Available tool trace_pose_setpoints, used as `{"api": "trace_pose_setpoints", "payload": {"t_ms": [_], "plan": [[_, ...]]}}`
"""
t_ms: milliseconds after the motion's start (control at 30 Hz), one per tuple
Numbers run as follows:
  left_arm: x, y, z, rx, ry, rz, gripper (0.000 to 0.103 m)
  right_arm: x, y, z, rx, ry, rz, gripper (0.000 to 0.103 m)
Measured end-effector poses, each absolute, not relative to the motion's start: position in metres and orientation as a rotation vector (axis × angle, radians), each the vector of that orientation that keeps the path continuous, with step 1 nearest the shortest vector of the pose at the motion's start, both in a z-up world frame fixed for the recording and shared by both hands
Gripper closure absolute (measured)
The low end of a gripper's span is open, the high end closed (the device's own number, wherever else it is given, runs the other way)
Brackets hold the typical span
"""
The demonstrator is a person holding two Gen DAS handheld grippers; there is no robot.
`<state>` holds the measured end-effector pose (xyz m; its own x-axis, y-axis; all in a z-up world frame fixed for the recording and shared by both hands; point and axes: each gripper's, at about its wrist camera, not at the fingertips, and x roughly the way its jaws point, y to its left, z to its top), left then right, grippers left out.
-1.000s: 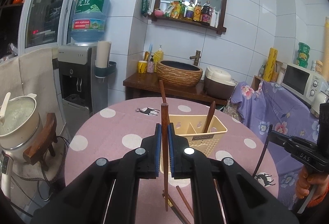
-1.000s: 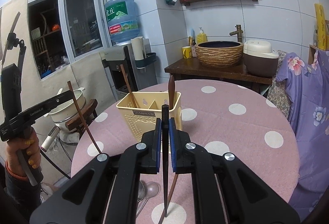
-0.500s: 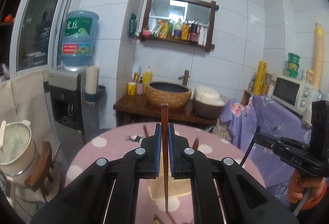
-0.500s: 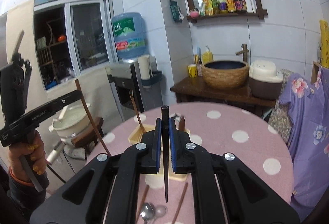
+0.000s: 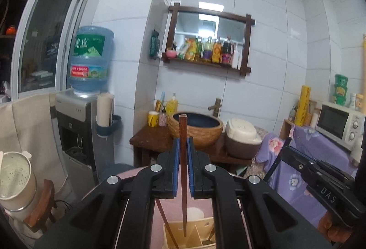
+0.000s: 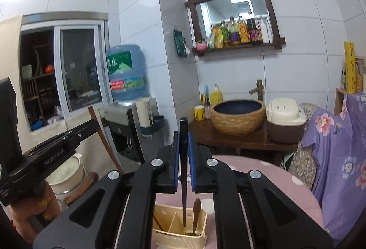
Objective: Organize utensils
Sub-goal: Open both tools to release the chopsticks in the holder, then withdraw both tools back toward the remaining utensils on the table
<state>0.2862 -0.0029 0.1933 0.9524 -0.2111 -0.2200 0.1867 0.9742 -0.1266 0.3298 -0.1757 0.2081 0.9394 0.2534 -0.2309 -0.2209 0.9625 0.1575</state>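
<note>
1. Left wrist view: my left hand-held gripper (image 5: 183, 166) is clamped nearly shut on a reddish-brown chopstick (image 5: 183, 171), which stands upright between the blue pads, its top above the jaws and its tip hanging over the cream utensil holder (image 5: 194, 238) below.
2. Right wrist view: my right hand-held gripper (image 6: 183, 162) is clamped just as tightly on a black chopstick (image 6: 183, 171), also upright, its tip low over the same holder (image 6: 178, 228), near a divider wall.
3. That holder sits on the pink dotted worktop (image 6: 274, 182). A brown-handled utensil (image 6: 196, 210) already stands in it on the right, and a slanted chopstick (image 5: 165, 223) leans in a left compartment.
4. I judge the step in hand to be lowering both sticks into the holder. From this angle I cannot tell which compartment each tip is over.
5. To do it well, I should keep each stick vertical and centre its tip over one cell, clear of the dividers, before going down.
6. I should lower slowly and open only once the tip is well inside, so the stick leans on a wall and does not bounce out.
7. Both hand-held grippers work over one small holder, so I would stagger the drops to avoid knocking them together or tipping the light holder.
8. Putting the sticks with those already standing keeps like with like.
</note>
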Motion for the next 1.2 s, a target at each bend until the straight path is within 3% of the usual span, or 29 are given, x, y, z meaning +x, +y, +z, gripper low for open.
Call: {"api": "trace_pose_setpoints", "payload": {"t_ms": [367, 767, 833, 900, 933, 1100, 1200], "plan": [[0.307, -0.005, 0.111, -0.107, 0.404, -0.197, 0.096, 0.356, -0.170, 0.134, 0.139, 0.412, 0.233, 0.095], [0.308, -0.008, 0.094, -0.101, 0.435, -0.187, 0.094, 0.353, -0.177, 0.123, 0.142, 0.411, 0.221, 0.094], [0.306, -0.008, 0.093, -0.100, 0.432, -0.185, 0.083, 0.352, -0.176, 0.121, 0.133, 0.415, 0.217, 0.088], [0.301, -0.006, 0.093, -0.102, 0.421, -0.180, 0.061, 0.348, -0.178, 0.120, 0.135, 0.400, 0.210, 0.075], [0.298, -0.005, 0.093, -0.103, 0.415, -0.180, 0.057, 0.345, -0.181, 0.119, 0.141, 0.393, 0.209, 0.066], [0.274, 0.002, 0.092, -0.115, 0.407, -0.200, 0.026, 0.325, -0.193, 0.112, 0.156, 0.384, 0.190, 0.049], [0.254, 0.009, 0.084, -0.125, 0.409, -0.203, 0.015, 0.308, -0.193, 0.102, 0.121, 0.391, 0.181, 0.046]]}}
